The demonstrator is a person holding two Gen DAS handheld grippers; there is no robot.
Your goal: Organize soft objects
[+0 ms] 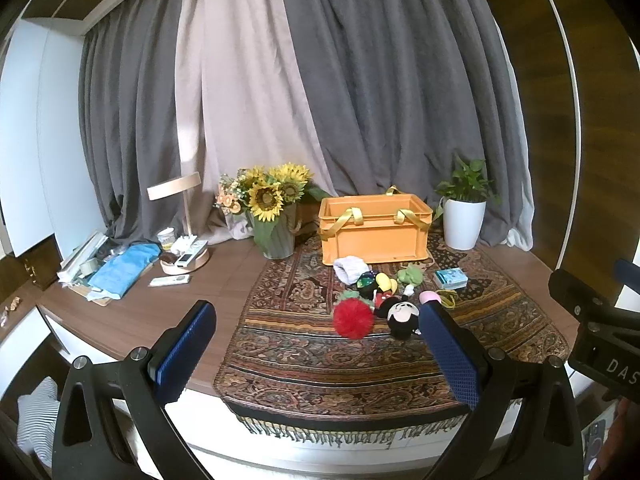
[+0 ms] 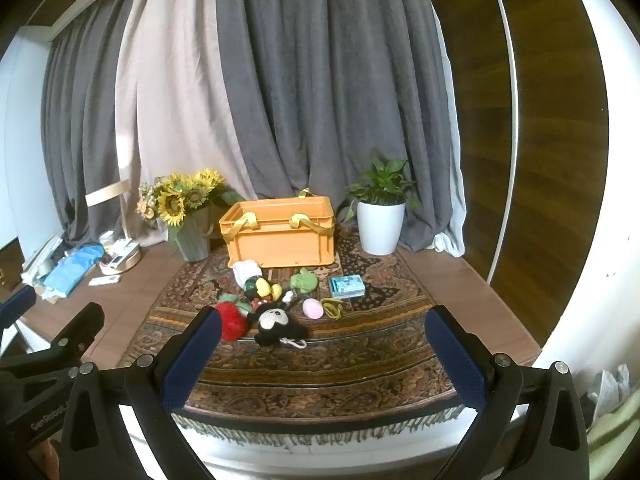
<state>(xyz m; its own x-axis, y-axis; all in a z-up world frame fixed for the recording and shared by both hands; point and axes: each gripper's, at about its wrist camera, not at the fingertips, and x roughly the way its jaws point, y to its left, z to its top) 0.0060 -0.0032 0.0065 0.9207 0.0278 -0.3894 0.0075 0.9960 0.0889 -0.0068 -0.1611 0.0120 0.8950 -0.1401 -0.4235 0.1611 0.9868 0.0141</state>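
An orange crate (image 1: 376,226) (image 2: 280,232) with yellow strap handles stands at the back of a patterned rug (image 1: 360,360) (image 2: 320,364). In front of it lie soft toys: a red pompom (image 1: 354,317) (image 2: 232,322), a black mouse plush (image 1: 402,318) (image 2: 276,322), a green plush (image 1: 411,274) (image 2: 304,280), a white cloth (image 1: 350,269) (image 2: 247,270), a pink ball (image 1: 430,298) (image 2: 313,308). My left gripper (image 1: 316,350) hangs open, short of the toys at the rug's near end. My right gripper (image 2: 324,354) is open too, with nothing between its fingers.
A sunflower vase (image 1: 276,232) (image 2: 192,240) stands left of the crate, a white plant pot (image 1: 464,222) (image 2: 380,228) right of it. A small teal box (image 1: 450,279) (image 2: 347,286) lies on the rug. Lamp, remotes and blue cloth (image 1: 124,268) clutter the left of the wooden table.
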